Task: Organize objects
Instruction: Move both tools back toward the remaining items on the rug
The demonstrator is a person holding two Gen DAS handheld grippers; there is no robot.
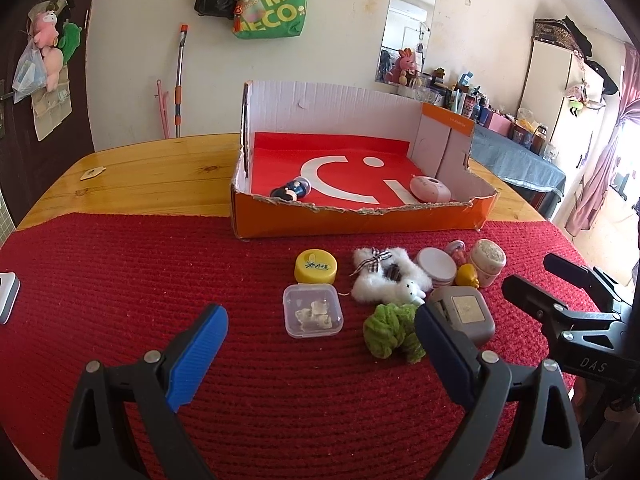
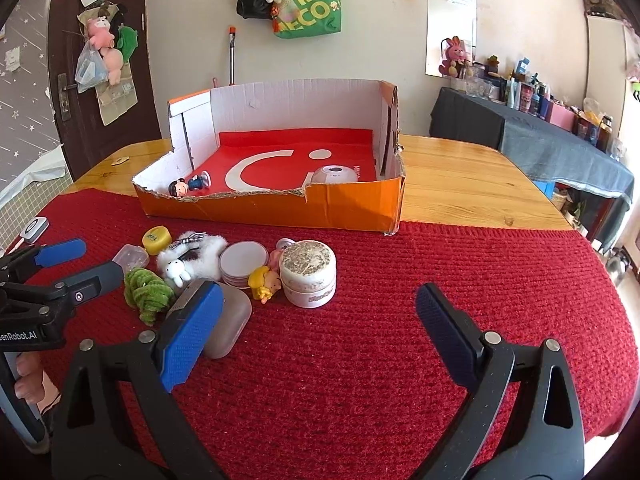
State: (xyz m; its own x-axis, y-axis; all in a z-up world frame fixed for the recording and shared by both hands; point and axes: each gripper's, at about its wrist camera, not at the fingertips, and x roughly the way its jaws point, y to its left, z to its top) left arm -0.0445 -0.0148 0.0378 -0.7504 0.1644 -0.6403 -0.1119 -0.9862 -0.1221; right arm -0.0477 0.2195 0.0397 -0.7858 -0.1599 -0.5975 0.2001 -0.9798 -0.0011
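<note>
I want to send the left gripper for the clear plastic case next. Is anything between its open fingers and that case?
Nothing visible. The left gripper is open, with only bare red mat between it and the clear plastic case. The green yarn ball lies beside the case, close to the gripper's right finger.

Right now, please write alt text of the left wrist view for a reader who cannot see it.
Open left tongs hang over a red mat, above a clear plastic case and a green fuzzy toy. Behind stands an orange cardboard box with a figurine inside.
</note>
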